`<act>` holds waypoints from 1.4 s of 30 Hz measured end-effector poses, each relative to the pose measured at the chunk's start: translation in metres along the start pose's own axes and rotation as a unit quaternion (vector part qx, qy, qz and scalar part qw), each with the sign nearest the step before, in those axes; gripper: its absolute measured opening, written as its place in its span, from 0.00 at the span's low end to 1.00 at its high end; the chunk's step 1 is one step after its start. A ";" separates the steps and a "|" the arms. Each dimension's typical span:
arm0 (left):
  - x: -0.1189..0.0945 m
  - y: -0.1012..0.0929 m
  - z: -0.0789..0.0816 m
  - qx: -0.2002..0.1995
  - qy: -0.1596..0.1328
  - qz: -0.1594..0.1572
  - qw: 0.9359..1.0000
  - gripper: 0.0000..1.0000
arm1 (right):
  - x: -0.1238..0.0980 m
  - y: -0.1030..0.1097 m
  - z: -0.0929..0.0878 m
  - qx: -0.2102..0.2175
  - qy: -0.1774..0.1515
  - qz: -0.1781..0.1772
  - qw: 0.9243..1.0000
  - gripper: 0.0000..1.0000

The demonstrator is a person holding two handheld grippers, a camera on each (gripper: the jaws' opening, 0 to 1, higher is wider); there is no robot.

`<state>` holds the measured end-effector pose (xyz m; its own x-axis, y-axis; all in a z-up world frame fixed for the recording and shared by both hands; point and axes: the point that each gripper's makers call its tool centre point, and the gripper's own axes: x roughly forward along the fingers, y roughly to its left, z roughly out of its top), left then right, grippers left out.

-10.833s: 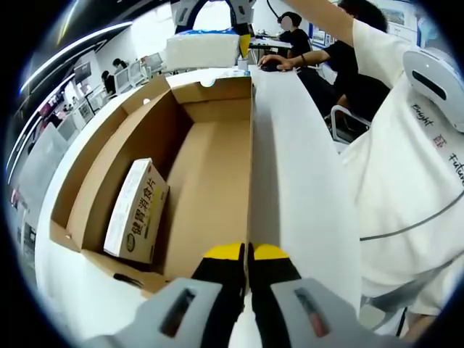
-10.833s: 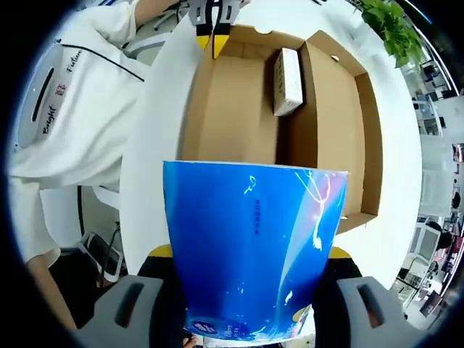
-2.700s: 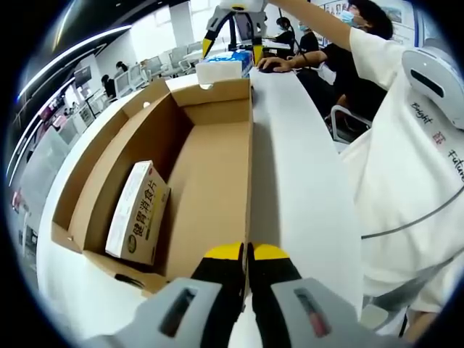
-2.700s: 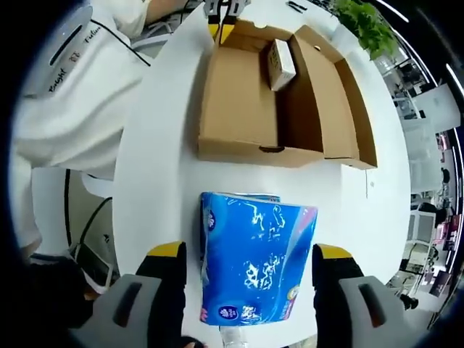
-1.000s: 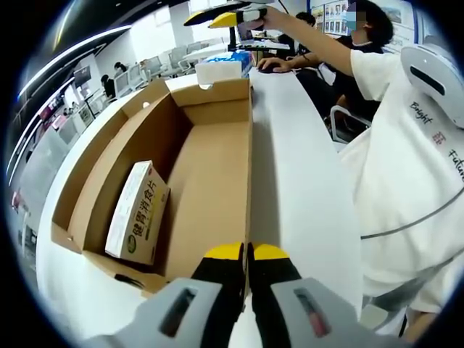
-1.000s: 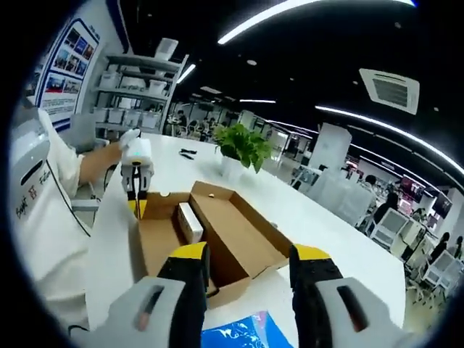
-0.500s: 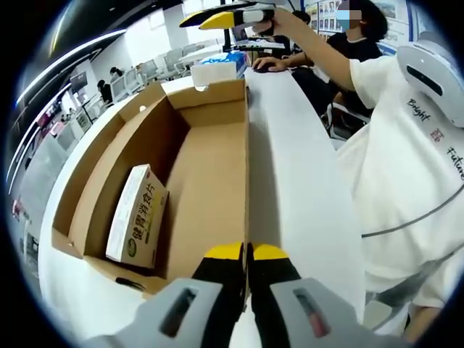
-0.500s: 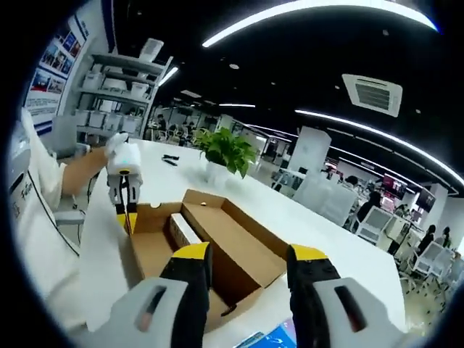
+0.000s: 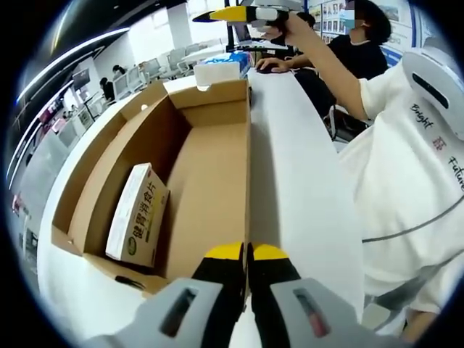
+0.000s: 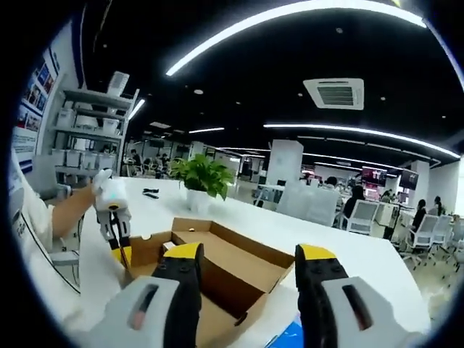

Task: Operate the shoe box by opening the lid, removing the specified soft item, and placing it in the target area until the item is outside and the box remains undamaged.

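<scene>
With the lid [image 9: 301, 196] pinned flat by the clenched left gripper [image 9: 246, 253] so the box [image 9: 203, 156] stays open, the right gripper [image 10: 250, 254] hangs released and empty; blue soft pack [image 9: 230, 58] sits on the bench [image 9: 94, 304] beyond the box's far edge.

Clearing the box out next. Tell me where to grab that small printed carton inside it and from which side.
Take the small printed carton across its two broad faces, coming down from above through the open top of the shoe box. It stands on a long edge, tilted against the box's side wall, so its upper long edge is free. The wall probably blocks a side approach.
</scene>
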<state>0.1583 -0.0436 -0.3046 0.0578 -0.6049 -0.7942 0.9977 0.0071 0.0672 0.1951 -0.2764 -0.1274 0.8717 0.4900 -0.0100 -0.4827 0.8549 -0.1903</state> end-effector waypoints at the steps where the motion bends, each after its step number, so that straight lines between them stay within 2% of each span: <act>1: 0.000 0.000 0.000 0.000 0.000 0.000 1.000 0.01 | -0.002 0.002 0.000 -0.006 -0.003 -0.001 1.000 0.53; 3: 0.000 0.000 0.000 0.001 -0.001 0.001 1.000 0.01 | -0.006 0.004 0.000 -0.022 -0.010 -0.003 1.000 0.54; 5: 0.000 0.000 0.000 0.001 -0.001 0.002 1.000 0.01 | -0.010 -0.001 -0.003 -0.032 0.004 -0.020 0.999 0.57; 7: 0.000 0.000 0.000 0.002 0.000 0.003 1.000 0.01 | -0.016 -0.002 -0.002 -0.045 -0.007 -0.032 0.998 0.60; 8: -0.001 0.001 0.000 0.001 -0.001 0.003 1.000 0.01 | -0.016 -0.001 0.001 -0.048 -0.024 -0.029 0.998 0.60; 9: -0.001 0.001 0.000 -0.001 -0.002 0.003 1.000 0.01 | -0.015 -0.001 0.004 -0.012 -0.048 -0.030 0.998 0.60; 10: -0.001 0.001 -0.001 0.000 -0.003 0.004 1.000 0.01 | -0.014 -0.001 0.003 0.031 -0.058 -0.025 0.998 0.60; 12: -0.001 0.001 0.000 0.001 -0.005 0.005 1.000 0.01 | -0.011 0.008 0.003 0.076 -0.069 0.003 0.995 0.59; 15: -0.001 0.001 0.000 0.002 -0.005 0.003 1.000 0.01 | -0.011 0.011 0.002 0.040 -0.064 -0.003 0.997 0.57; 17: -0.001 0.001 0.000 0.001 -0.004 0.003 1.000 0.01 | -0.011 0.010 -0.003 -0.001 -0.041 -0.018 0.999 0.56; 20: -0.001 0.001 0.000 0.001 -0.004 0.003 1.000 0.01 | -0.010 0.016 -0.009 -0.043 -0.019 -0.012 0.999 0.55; 27: -0.001 0.000 0.000 -0.001 -0.003 0.004 1.000 0.01 | -0.008 0.025 -0.016 -0.061 -0.027 -0.010 0.998 0.55; 28: -0.001 0.000 0.000 0.000 -0.003 0.004 1.000 0.01 | -0.013 0.033 -0.006 -0.079 -0.059 0.007 0.995 0.56; 29: 0.000 0.000 0.000 0.000 -0.002 0.005 1.000 0.01 | -0.019 0.037 0.001 -0.073 -0.080 0.013 0.994 0.57; 31: -0.001 0.000 0.000 -0.002 -0.002 0.003 1.000 0.01 | -0.028 0.040 0.003 -0.043 -0.075 0.026 0.996 0.57; 34: -0.001 0.000 0.000 -0.004 -0.003 -0.001 1.000 0.01 | -0.035 0.038 0.008 -0.044 -0.080 0.025 0.996 0.57; 37: 0.000 -0.001 0.000 -0.005 0.000 -0.001 1.000 0.01 | -0.034 0.036 0.008 -0.051 -0.075 0.017 0.996 0.58; 42: -0.001 -0.001 -0.001 -0.006 -0.002 0.001 1.000 0.01 | -0.025 0.041 0.007 -0.039 -0.073 0.023 0.996 0.59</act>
<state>0.1575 -0.0428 -0.3045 0.0596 -0.6078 -0.7918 0.9979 0.0174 0.0617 0.1526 -0.2525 -0.1276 0.8243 0.5528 0.1220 -0.5086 0.8179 -0.2691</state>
